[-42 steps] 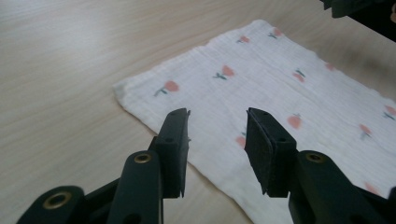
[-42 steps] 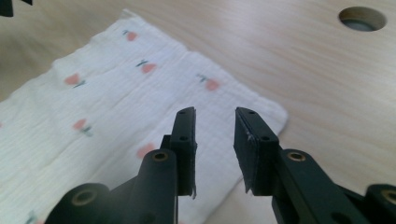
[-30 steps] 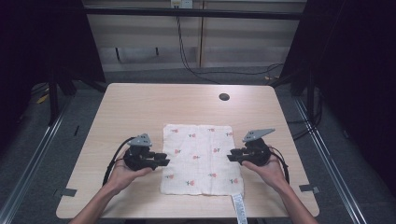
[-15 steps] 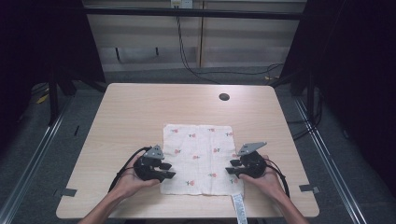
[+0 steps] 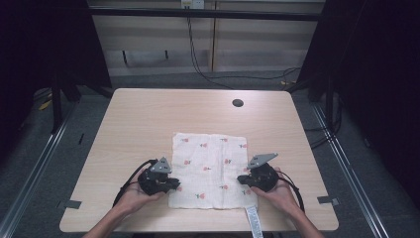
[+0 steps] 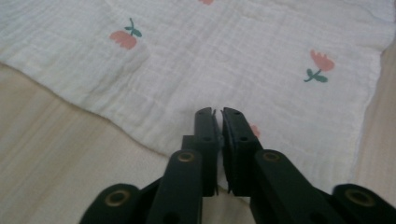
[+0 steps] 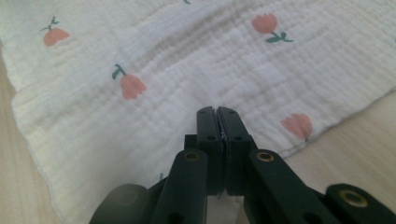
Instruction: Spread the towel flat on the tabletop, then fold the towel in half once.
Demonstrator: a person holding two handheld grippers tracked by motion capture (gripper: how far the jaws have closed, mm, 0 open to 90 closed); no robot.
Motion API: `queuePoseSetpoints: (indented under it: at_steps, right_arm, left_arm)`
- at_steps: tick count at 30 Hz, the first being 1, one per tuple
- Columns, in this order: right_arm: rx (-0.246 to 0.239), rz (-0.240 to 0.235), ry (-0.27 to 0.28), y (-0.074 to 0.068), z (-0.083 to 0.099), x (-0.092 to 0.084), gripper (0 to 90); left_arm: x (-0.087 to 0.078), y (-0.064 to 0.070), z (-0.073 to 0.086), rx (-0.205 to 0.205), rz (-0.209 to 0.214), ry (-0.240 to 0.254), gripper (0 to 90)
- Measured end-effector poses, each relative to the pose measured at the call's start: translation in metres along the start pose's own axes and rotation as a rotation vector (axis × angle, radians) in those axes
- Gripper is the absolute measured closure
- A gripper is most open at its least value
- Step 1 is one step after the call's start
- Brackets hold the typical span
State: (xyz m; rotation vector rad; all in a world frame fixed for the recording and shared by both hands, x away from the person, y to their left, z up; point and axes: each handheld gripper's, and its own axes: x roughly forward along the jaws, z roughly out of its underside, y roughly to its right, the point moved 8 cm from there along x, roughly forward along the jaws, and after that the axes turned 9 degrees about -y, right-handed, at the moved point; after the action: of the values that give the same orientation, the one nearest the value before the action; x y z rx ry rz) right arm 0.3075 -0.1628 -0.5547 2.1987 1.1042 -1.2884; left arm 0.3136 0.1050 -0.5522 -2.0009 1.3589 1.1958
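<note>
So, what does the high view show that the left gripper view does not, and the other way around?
The high view alone gives the layout: the whole wooden table with a dark round hole near its far edge, both hands, the right claw at the cloth's right edge, and a white label strip hanging at the table's near edge. The left gripper view alone gives close detail: the crinkled weave, the tulip prints, and the jaws closed with a bit of cloth edge pinched between them. Both share the white cloth lying flat and the left claw at its edge.
</note>
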Motion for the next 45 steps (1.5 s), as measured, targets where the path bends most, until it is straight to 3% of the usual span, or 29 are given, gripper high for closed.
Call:
queuePoseSetpoints:
  at_steps: [2,8,11,17,22,26,27,28,29,30,33,36,40,45]
  right_arm:
    - [0.0,-0.017,-0.003,-0.004,-0.001,0.001,88.4]
    - [-0.036,-0.04,-0.017,-0.016,-0.001,0.001,88.6]
    - [-0.028,-0.052,-0.023,-0.02,0.001,0.0,88.7]
    - [-0.048,-0.08,-0.041,-0.033,0.009,-0.005,88.7]
    - [-0.044,-0.1,-0.04,-0.039,0.015,-0.008,88.8]
    - [-0.063,-0.106,-0.041,-0.044,0.017,-0.009,88.5]
    - [-0.071,-0.112,-0.045,-0.046,0.018,-0.01,88.1]
    - [-0.075,-0.109,-0.039,-0.047,0.018,-0.01,85.2]
    - [-0.071,-0.124,-0.028,-0.047,0.017,-0.01,77.6]
    - [-0.071,-0.124,-0.028,-0.047,0.017,-0.01,77.6]
    - [-0.044,-0.141,0.048,-0.045,0.008,-0.019,69.0]
    - [-0.016,-0.106,0.083,-0.036,0.001,-0.027,62.9]
    - [0.015,-0.067,0.083,-0.016,-0.005,-0.028,57.7]
    - [0.055,-0.018,0.109,0.011,-0.019,-0.031,57.7]
  left_arm:
    - [-0.003,0.002,0.004,0.015,0.005,-0.013,88.1]
    - [-0.011,0.008,0.018,-0.003,0.024,-0.009,89.0]
    - [-0.014,0.01,0.023,-0.008,0.032,-0.015,89.1]
    - [-0.018,0.018,0.03,0.013,0.052,-0.026,89.3]
    - [-0.018,0.025,0.03,-0.008,0.076,-0.026,89.6]
    - [-0.022,0.032,0.039,0.001,0.096,-0.027,89.2]
    - [-0.022,0.032,0.04,-0.019,0.1,-0.01,88.7]
    - [-0.023,0.031,0.041,-0.008,0.104,-0.015,86.5]
    - [-0.023,0.03,0.04,-0.023,0.109,0.003,80.6]
    - [-0.024,0.028,0.038,-0.032,0.108,0.012,80.6]
    - [-0.028,0.026,0.033,-0.032,0.107,0.035,65.7]
    - [-0.034,0.019,0.028,-0.07,0.107,0.081,47.2]
    - [-0.04,0.004,0.026,-0.121,0.094,0.101,42.6]
    - [-0.051,-0.022,0.009,-0.135,0.039,0.135,42.3]
